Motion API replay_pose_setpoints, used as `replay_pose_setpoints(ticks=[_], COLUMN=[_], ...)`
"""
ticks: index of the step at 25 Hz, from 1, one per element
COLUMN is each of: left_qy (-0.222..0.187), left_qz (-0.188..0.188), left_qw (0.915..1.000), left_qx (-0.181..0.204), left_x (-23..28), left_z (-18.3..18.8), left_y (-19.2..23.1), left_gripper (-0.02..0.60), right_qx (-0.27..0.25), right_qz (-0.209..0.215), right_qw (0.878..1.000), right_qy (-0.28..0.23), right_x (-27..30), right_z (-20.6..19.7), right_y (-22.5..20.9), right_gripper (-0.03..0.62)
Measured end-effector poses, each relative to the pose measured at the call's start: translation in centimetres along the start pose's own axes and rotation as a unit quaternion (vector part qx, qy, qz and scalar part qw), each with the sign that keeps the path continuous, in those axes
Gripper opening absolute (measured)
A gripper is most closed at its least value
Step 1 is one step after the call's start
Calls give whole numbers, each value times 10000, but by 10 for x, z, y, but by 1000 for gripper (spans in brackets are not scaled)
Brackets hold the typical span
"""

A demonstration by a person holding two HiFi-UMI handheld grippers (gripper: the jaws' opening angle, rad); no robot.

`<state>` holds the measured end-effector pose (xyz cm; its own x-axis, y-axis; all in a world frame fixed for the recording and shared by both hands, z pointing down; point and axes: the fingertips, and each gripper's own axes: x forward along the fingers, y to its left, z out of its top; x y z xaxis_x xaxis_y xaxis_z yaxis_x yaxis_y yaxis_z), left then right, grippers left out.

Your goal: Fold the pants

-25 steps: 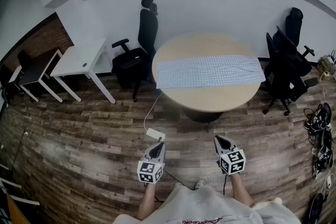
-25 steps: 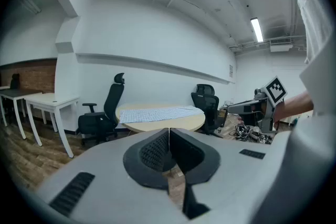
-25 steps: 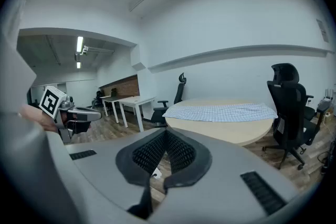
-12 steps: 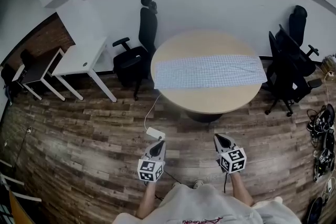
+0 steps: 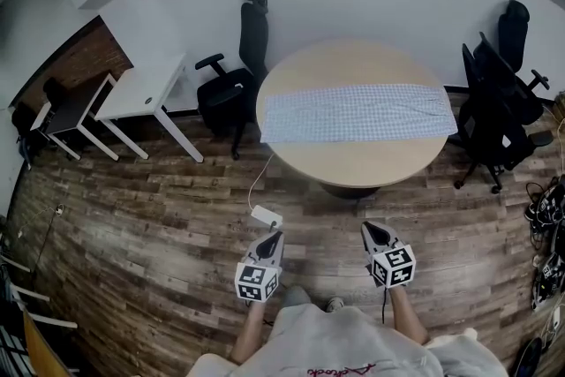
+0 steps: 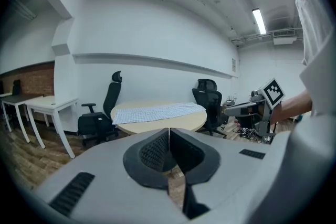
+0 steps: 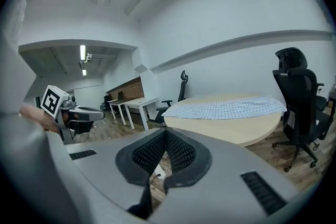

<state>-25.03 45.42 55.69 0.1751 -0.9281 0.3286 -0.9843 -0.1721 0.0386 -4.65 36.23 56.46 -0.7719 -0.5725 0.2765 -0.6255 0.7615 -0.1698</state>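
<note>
The checked pants (image 5: 355,112) lie flat, stretched left to right across the round wooden table (image 5: 353,159). They also show in the left gripper view as the pants (image 6: 155,111) and in the right gripper view as the pants (image 7: 231,108). My left gripper (image 5: 274,235) is shut and empty, held over the floor well short of the table. A little to its right, my right gripper (image 5: 367,228) is also shut with nothing in it. Each gripper view shows the jaws pressed together, left gripper (image 6: 169,131), right gripper (image 7: 166,132).
A black office chair (image 5: 238,75) stands at the table's left, more black chairs (image 5: 499,93) at its right. A white desk (image 5: 141,93) is at the left. A white power strip (image 5: 266,216) with a cord lies on the wood floor just ahead of the left gripper. Cables (image 5: 543,216) pile at the right.
Both grippers and the view have moved a little toward the table; the table and pants sit slightly nearer and more to the right. Both jaws stay shut.
</note>
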Motion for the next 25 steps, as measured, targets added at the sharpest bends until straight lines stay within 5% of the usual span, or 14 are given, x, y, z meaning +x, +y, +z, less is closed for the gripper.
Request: replay_pose_setpoints(ticks=[15, 25], left_qy=[21, 0], left_qz=[57, -87], left_qw=[9999, 9994], left_qx=[-156, -333], left_x=[52, 132], left_z=[0, 18], left_y=[28, 92], left_gripper=[35, 35], right_qx=[-64, -166], right_qz=[66, -114], right_qw=[9999, 9996], right_qy=[88, 196], right_x=[45, 126], right_z=[4, 36], right_y=[-31, -70], right_gripper=[29, 29])
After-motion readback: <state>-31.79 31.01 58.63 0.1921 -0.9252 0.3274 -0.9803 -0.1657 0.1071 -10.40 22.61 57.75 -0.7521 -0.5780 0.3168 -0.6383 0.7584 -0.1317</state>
